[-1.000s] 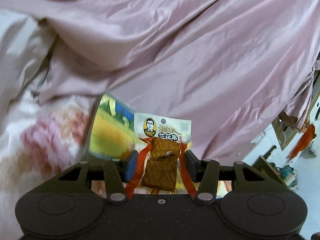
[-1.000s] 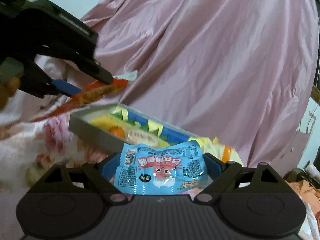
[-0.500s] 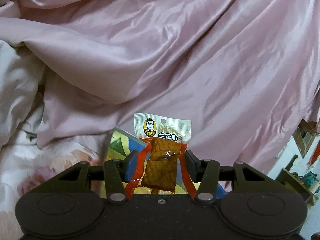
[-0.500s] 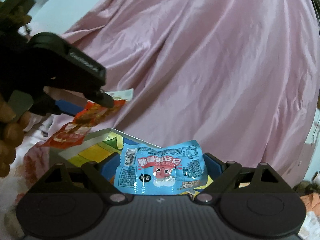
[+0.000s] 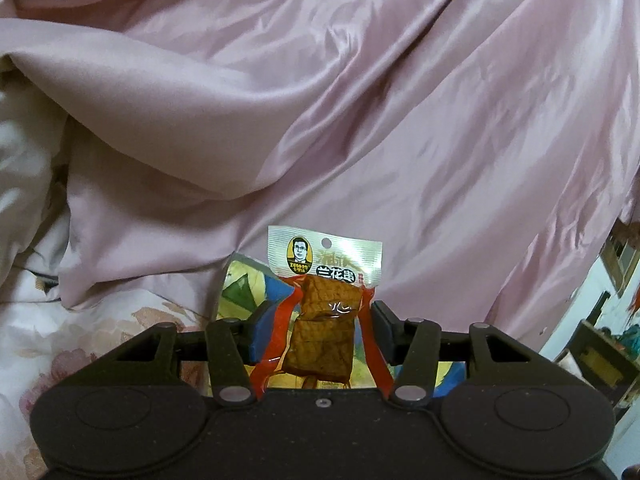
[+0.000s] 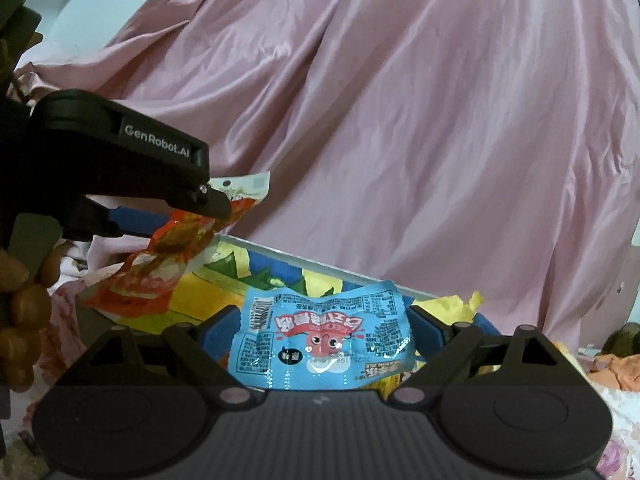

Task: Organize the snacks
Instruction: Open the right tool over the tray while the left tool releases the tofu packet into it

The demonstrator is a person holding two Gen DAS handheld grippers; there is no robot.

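Note:
My left gripper [image 5: 320, 320] is shut on a clear red-edged packet of brown tofu [image 5: 325, 320] with a silver top. Beneath it shows a corner of a colourful box [image 5: 244, 284] with yellow, blue and green print. In the right wrist view my right gripper [image 6: 320, 340] is shut on a light blue snack packet [image 6: 320, 344] with a red cartoon figure, held over the same box [image 6: 280, 264]. The left gripper [image 6: 196, 216] reaches in from the left there, and the tofu packet [image 6: 176, 248] hangs from it above the box's left end.
A rumpled pink satin sheet [image 5: 360, 120] fills the background of both views. A white floral bedcover [image 5: 100, 332] lies under the box at left. A person's fingers [image 6: 20, 320] grip the left tool. Furniture and clutter [image 5: 608, 344] stand at the far right.
Both grippers have moved forward over the box, which now sits lower and closer in each view. The left gripper with the tofu packet has come nearer to the right one. Both holds are unchanged.

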